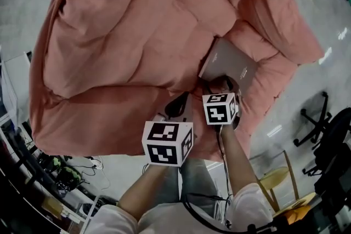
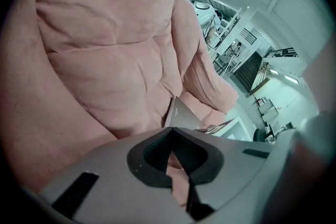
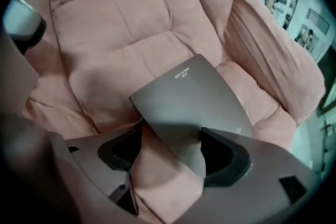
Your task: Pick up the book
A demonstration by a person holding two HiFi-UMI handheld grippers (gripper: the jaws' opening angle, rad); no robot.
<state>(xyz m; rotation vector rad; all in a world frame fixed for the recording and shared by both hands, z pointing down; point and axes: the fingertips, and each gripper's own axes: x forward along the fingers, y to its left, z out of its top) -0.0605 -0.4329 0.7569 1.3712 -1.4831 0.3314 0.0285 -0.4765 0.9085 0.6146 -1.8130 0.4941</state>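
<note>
A thin grey book (image 1: 233, 63) lies flat on the right side of the seat of a big pink cushioned sofa (image 1: 126, 35), close to the armrest. My right gripper (image 1: 222, 85) hangs over the book's near edge. In the right gripper view its jaws stand wide open, and the near corner of the book (image 3: 194, 97) reaches in between them without either pad pressing on it; the right gripper (image 3: 173, 152) holds nothing. My left gripper (image 1: 178, 106) hovers just left of it above the seat's front edge, shut and empty. From the left gripper (image 2: 170, 136) the book (image 2: 184, 115) shows beyond its jaws.
The sofa's armrest (image 3: 273, 44) rises right of the book. On the floor stand a black office chair base (image 1: 312, 123) and a wooden chair (image 1: 279, 178) at the right. Cables and clutter (image 1: 66, 172) lie at the lower left.
</note>
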